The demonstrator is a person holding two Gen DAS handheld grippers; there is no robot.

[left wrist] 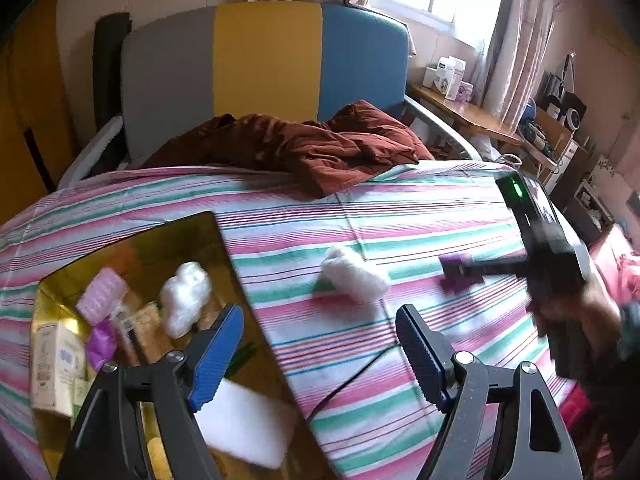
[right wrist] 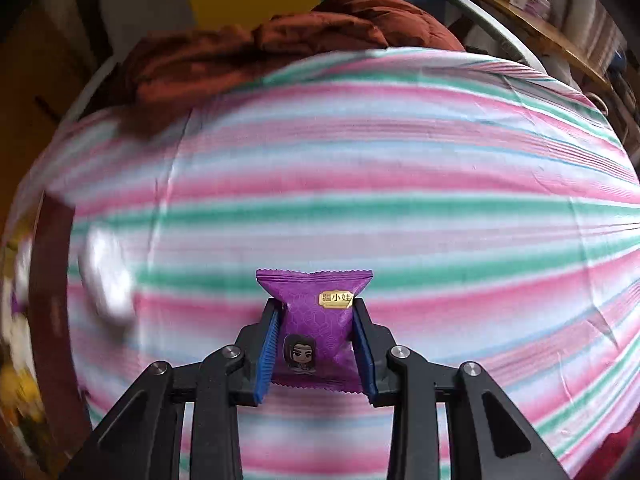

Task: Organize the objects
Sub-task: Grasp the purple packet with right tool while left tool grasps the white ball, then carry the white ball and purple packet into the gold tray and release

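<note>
Down at six o'clock in the right wrist view, we have the right gripper [right wrist: 316, 344] clamped on a purple snack packet [right wrist: 316, 320], blue pads pinching its two sides so the wrapper waists in between them while the crimped top edge flares out above. Beneath it lies the striped bedsheet [right wrist: 360, 184], and we cannot tell whether the packet is lifted clear or touching the cloth. From the left wrist view the same packet shows as a blurred purple patch at three o'clock, near a white fluffy bundle [left wrist: 356, 276] lying on the sheet at centre. Our left gripper [left wrist: 320, 352] hangs wide open with nothing between its pads, over the edge of the gold-lined box [left wrist: 132, 240] at eight o'clock, which already holds a cotton wad [left wrist: 186, 300], a pink case [left wrist: 102, 296] and small cartons. We judge the packet light, puffy with air and crinkly, its film slick, so a mid-body squeeze like this one suits it; too hard a pinch could crush whatever is inside or burst the seal. The fluffy bundle looks soft and compressible, likely best taken across its middle. A rust-brown quilt [left wrist: 304, 148] sits bunched at twelve o'clock.
</note>
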